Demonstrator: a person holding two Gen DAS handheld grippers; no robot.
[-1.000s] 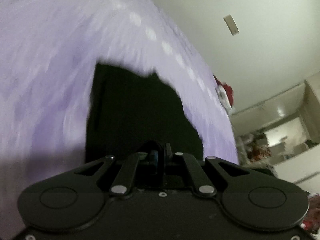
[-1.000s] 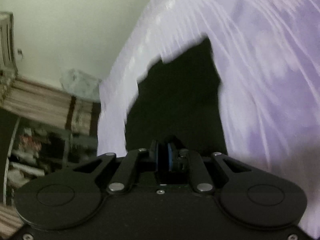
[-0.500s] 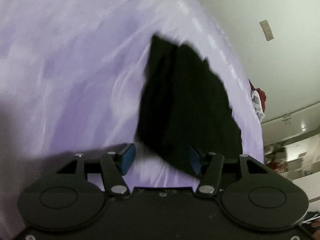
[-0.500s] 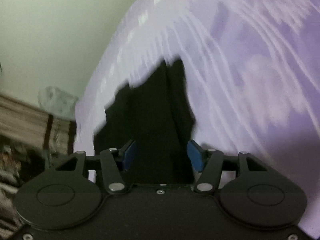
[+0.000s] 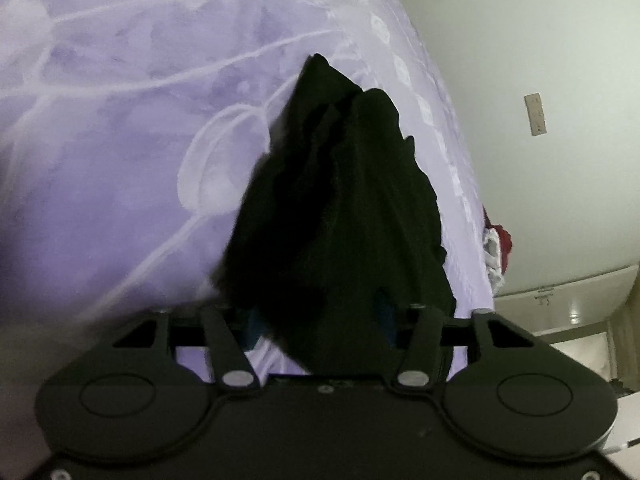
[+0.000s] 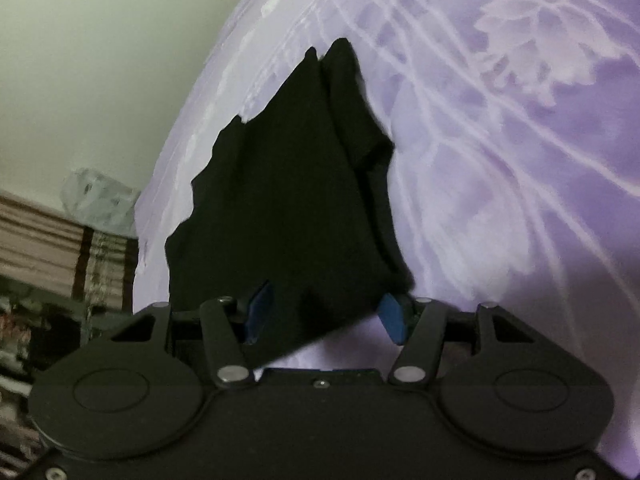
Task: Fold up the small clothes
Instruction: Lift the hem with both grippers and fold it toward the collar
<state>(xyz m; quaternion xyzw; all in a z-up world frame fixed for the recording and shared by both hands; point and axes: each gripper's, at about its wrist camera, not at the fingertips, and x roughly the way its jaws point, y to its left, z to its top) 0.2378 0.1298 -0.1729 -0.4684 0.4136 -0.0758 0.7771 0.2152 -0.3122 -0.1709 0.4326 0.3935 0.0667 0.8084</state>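
A small black garment (image 5: 340, 200) lies bunched and partly folded on a purple floral bedsheet (image 5: 120, 140). My left gripper (image 5: 318, 320) is open, its blue pads on either side of the garment's near edge. The same garment (image 6: 296, 200) shows in the right wrist view, with a folded layer along its right side. My right gripper (image 6: 326, 316) is open too, and the garment's near corner lies between its blue pads (image 6: 394, 316). Neither gripper clamps the cloth.
The bed's edge runs beside a pale wall (image 5: 540, 40) with a switch plate (image 5: 535, 114). Red and white clothes (image 5: 496, 248) lie past the edge. In the right wrist view a clear plastic bag (image 6: 100, 200) sits on striped bedding (image 6: 44, 236).
Both grippers went from shut on the black garment to open a second ago, letting it go. The garment now lies on the sheet and both views have pulled back a little.
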